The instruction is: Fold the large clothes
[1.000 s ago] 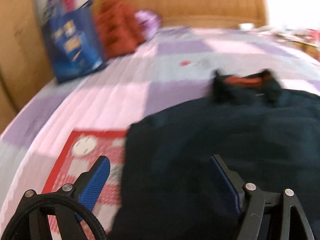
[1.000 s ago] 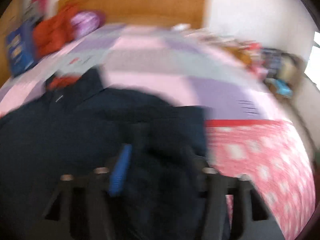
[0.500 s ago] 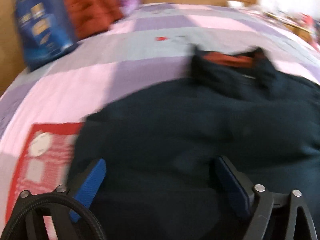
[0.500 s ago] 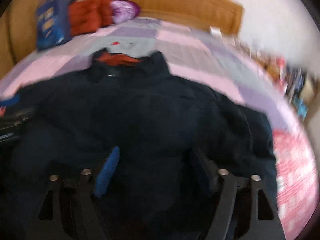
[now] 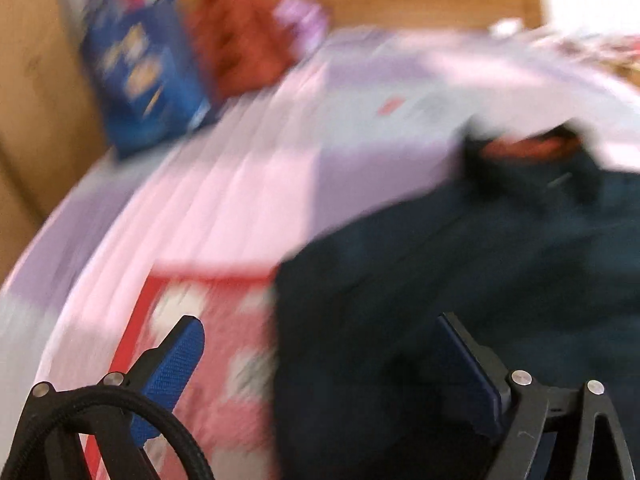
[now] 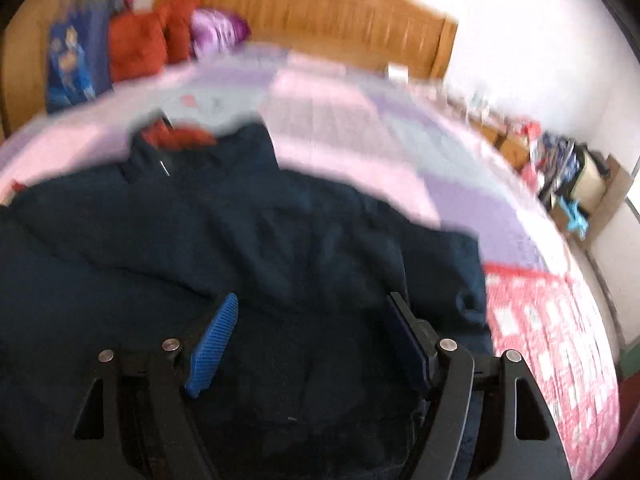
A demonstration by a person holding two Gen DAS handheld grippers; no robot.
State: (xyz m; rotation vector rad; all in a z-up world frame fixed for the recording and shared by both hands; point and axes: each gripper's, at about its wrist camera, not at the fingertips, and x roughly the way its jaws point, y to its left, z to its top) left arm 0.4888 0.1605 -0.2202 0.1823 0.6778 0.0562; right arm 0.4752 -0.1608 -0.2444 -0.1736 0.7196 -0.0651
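Note:
A large dark navy jacket (image 6: 224,240) with an orange-red collar lining (image 6: 176,136) lies spread on the bed. In the left wrist view the jacket (image 5: 480,280) fills the right half, its left edge over the red patterned patch. My left gripper (image 5: 320,344) is open and empty above that left edge. My right gripper (image 6: 312,320) is open and empty above the jacket's right part, where folded cloth is bunched. Both views are blurred by motion.
The bed has a pink, purple and grey quilt (image 5: 248,184) with a red patterned patch (image 6: 552,328). A blue bag (image 5: 140,76), red clothes (image 6: 140,44) and a purple bundle (image 6: 216,32) sit by the wooden headboard (image 6: 340,12). Clutter (image 6: 568,168) lies beside the bed at right.
The left wrist view has swung left, so the red patch shows again under the left finger. The right wrist view has shifted right and back. Both grippers stay open.

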